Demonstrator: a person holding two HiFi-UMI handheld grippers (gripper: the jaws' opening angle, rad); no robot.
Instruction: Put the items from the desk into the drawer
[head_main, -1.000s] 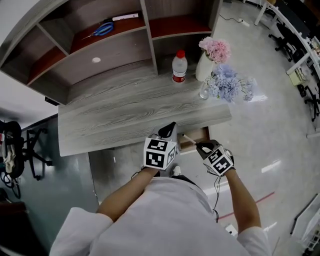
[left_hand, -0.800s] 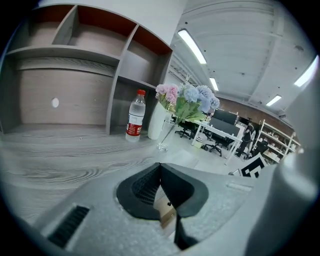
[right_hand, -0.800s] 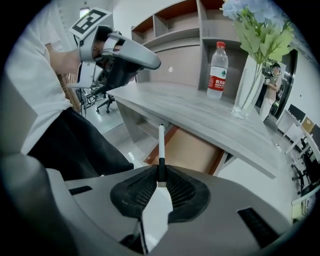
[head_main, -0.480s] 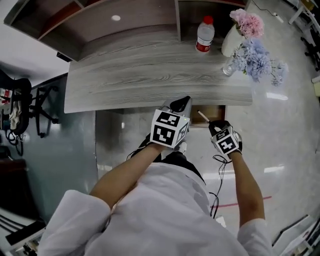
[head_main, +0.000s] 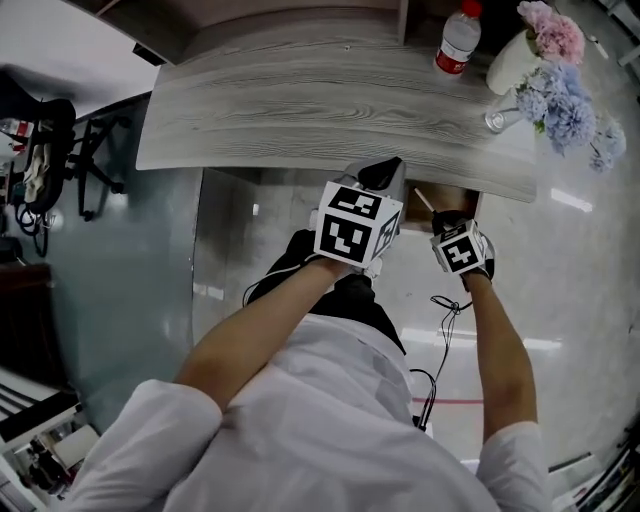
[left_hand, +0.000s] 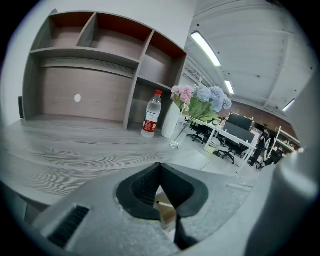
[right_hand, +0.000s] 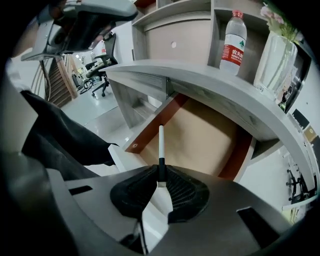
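My right gripper (right_hand: 161, 172) is shut on a thin white pen (right_hand: 161, 145) with a dark grip. The pen points forward over the open drawer (right_hand: 200, 132), whose tan bottom shows nothing in it. In the head view the right gripper (head_main: 440, 215) holds the pen (head_main: 424, 199) at the drawer's (head_main: 452, 197) front, just under the desk edge. My left gripper (head_main: 385, 175) hovers beside it to the left at desk-edge height. Its jaws (left_hand: 160, 170) are shut with nothing between them. The grey wood desk (left_hand: 75, 150) spreads out ahead of it.
A water bottle (left_hand: 151, 114) with a red cap, a white vase of pink flowers (head_main: 535, 45) and a glass of blue flowers (head_main: 565, 105) stand at the desk's back right. Shelves (left_hand: 100, 55) rise behind the desk. Office chairs (head_main: 60, 160) stand on the left.
The head view has tipped down, so the desk has slid up the picture and the shelves have left it. Both grippers stay by the drawer, the right one holding the pen.
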